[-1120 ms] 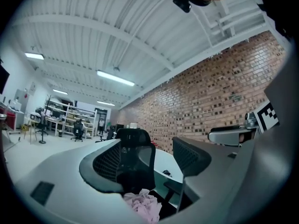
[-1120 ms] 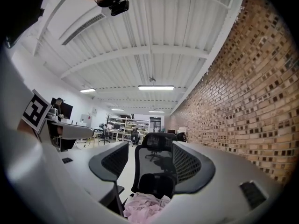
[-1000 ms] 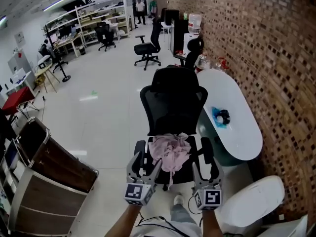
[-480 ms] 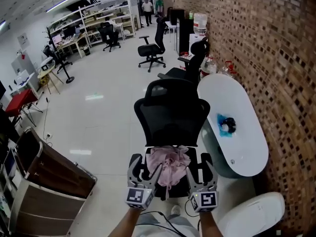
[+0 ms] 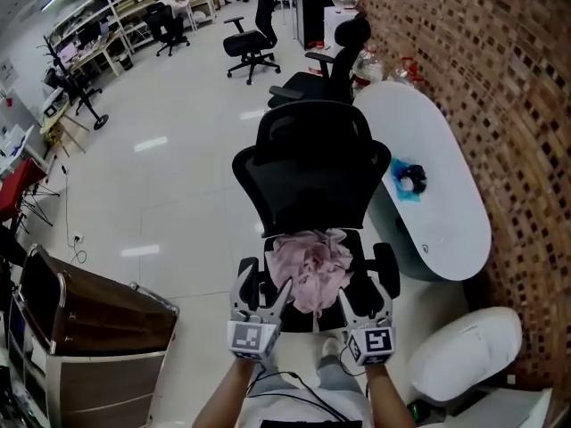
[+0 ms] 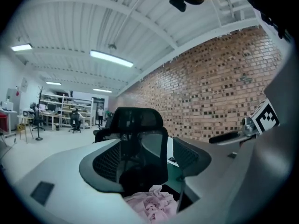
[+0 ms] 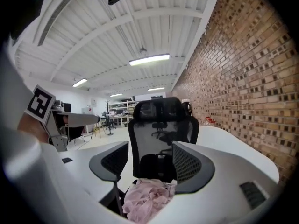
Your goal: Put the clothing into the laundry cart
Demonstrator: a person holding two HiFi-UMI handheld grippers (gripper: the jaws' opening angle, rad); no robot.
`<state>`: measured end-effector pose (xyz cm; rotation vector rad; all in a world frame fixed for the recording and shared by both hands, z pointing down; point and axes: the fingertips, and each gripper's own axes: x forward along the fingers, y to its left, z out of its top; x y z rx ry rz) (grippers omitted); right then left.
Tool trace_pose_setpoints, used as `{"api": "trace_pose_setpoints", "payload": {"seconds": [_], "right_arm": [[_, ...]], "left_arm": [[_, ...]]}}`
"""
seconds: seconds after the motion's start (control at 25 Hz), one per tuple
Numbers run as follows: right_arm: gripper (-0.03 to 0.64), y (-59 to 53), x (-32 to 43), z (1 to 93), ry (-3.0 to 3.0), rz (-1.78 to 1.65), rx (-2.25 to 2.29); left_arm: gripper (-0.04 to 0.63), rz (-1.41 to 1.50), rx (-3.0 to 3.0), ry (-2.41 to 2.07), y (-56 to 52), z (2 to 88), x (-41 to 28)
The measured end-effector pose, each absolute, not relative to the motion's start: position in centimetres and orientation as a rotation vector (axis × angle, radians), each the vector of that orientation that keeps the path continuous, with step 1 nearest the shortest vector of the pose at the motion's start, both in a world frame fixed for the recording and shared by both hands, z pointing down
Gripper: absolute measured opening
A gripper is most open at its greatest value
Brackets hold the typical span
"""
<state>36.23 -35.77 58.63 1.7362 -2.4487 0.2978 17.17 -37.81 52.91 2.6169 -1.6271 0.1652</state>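
Observation:
A crumpled pink garment (image 5: 312,266) lies on the seat of a black mesh office chair (image 5: 312,163). My left gripper (image 5: 264,285) hovers at the seat's near left edge, jaws apart and nothing between them. My right gripper (image 5: 364,291) hangs at the near right edge, also open and empty. In the left gripper view the garment (image 6: 152,206) shows low between the open jaws of the left gripper (image 6: 149,171). The right gripper view shows the garment (image 7: 147,197) below the right gripper (image 7: 149,169). The brown laundry cart (image 5: 98,324) with a metal frame stands at the lower left.
A white oval table (image 5: 437,212) sits right of the chair, with a blue and black item (image 5: 409,179) on it, along a brick wall (image 5: 500,78). A white rounded seat (image 5: 464,346) is at the lower right. More office chairs (image 5: 250,47) stand farther back.
The view has moved closer to the chair and tilted down. Both grippers now sit nearer the pink garment, still open. The garment has not moved.

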Motion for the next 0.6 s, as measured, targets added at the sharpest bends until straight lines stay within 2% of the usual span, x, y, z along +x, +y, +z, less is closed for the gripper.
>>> {"api": "trace_pose_setpoints", "payload": {"seconds": [0.28,0.32,0.36,0.44,0.52,0.6], "right_arm": [[0.312,-37.4,30.6,72.7,-2.303,0.549,1.438],[0.362,-37.6,29.7,75.2,-2.269,0.586,1.373],[0.449,-37.9,29.0,77.5,-2.237,0.624,1.313],[0.545,-38.6,27.7,82.4,-2.181,0.675,1.217],[0.615,-39.4,26.9,87.2,-2.127,0.707,1.150],[0.634,-40.7,26.6,91.6,-2.064,0.742,1.123]], "left_arm": [[0.330,0.270,2.602,-1.431,-40.4,61.2,15.0],[0.330,0.291,2.599,-1.412,-40.7,62.6,14.8],[0.330,0.309,2.595,-1.394,-40.9,64.0,14.6],[0.330,0.321,2.563,-1.376,-41.3,66.0,14.2],[0.330,0.335,2.526,-1.368,-41.4,68.0,13.5],[0.330,0.345,2.502,-1.364,-41.7,69.9,12.9]]}}
